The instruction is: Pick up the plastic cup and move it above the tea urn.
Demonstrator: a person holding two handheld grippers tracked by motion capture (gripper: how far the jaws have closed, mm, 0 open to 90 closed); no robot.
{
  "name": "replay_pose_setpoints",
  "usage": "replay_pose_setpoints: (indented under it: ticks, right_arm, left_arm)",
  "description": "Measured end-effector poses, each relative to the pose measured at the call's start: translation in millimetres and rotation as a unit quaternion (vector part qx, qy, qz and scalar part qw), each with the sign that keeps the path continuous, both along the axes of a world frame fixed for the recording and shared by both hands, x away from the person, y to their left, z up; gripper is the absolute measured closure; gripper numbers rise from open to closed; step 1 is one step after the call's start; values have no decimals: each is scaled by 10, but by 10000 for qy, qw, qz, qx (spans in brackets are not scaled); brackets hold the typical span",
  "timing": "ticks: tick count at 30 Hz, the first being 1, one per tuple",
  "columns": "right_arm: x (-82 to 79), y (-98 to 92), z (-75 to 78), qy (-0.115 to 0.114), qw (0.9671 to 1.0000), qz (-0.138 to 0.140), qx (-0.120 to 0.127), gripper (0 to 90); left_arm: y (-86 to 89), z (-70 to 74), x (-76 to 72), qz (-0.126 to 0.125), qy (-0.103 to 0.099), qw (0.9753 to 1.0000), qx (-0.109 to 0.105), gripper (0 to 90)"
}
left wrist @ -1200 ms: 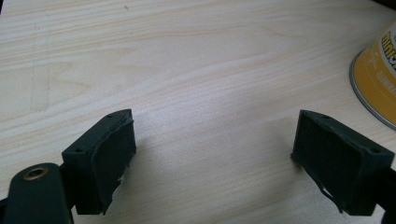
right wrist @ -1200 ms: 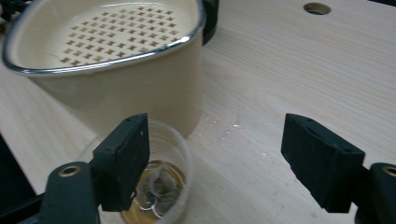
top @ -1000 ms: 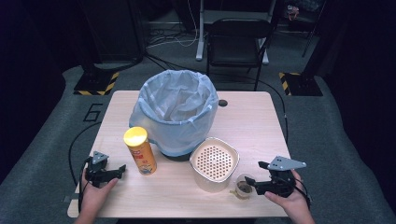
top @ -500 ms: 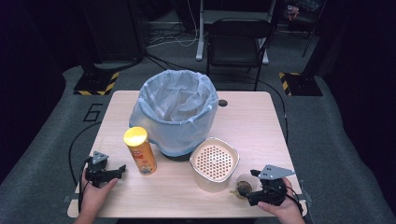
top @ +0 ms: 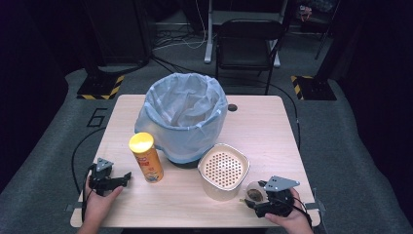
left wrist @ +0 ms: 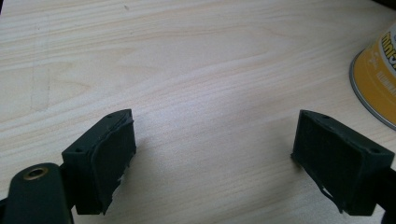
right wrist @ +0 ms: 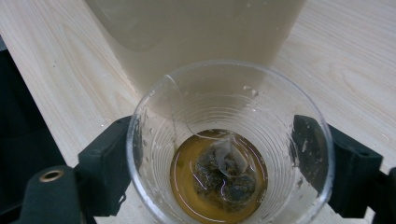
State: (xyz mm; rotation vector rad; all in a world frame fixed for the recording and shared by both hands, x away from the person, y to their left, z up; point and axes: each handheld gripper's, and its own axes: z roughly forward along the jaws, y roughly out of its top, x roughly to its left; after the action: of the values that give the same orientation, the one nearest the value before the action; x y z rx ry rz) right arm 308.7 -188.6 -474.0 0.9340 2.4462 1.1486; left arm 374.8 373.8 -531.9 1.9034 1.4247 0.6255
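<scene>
A clear plastic cup [right wrist: 233, 100] with a little brown tea and a tea bag [right wrist: 223, 170] stands at the table's front right, right against a beige container [right wrist: 196, 32]. My right gripper [right wrist: 219, 156] is open, one jaw on each side of the cup; I cannot tell whether they touch it. In the high view the right gripper [top: 250, 198] lies low by the cup [top: 253, 193], held by a hand. My left gripper [left wrist: 215, 149] is open over bare wood, holding nothing. It rests at the front left [top: 125, 178], beside a yellow chips can [top: 146, 158].
A bin lined with a pale blue bag [top: 182, 114] stands mid-table behind the can and the beige perforated-top container [top: 223, 170]. The can's base [left wrist: 376, 79] is just right of my left jaws. The table [top: 263, 126] ends close in front of both hands. A chair stands beyond.
My right gripper has moved left and toward the front edge, so the cup now sits between its jaws. The left gripper has stayed put.
</scene>
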Motion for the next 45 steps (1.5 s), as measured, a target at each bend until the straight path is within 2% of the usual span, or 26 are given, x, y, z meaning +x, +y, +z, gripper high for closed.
replay_pose_setpoints:
  ticks: [5, 11, 18, 26, 45]
  right_arm:
    - [14, -1, -28, -65, 10000, -14, -8, 204]
    - [16, -1, -65, 9, 10000, 26, -17, 246]
    - [24, -4, -82, -30, 10000, 51, -10, 270]
    - [9, 1, -75, -114, 9999, 78, 16, 291]
    - [-1, -62, -1, -314, 9994, 73, -159, 336]
  left_arm:
    - [1, 0, 1, -3, -8, 10000, 9, 129]
    - [0, 0, 0, -1, 1, 10000, 1, 129]
    - [1, 0, 1, 0, -8, 10000, 4, 129]
    - [1, 0, 1, -3, -2, 10000, 3, 129]
    - [2, 5, -2, -8, 33, 10000, 16, 129]
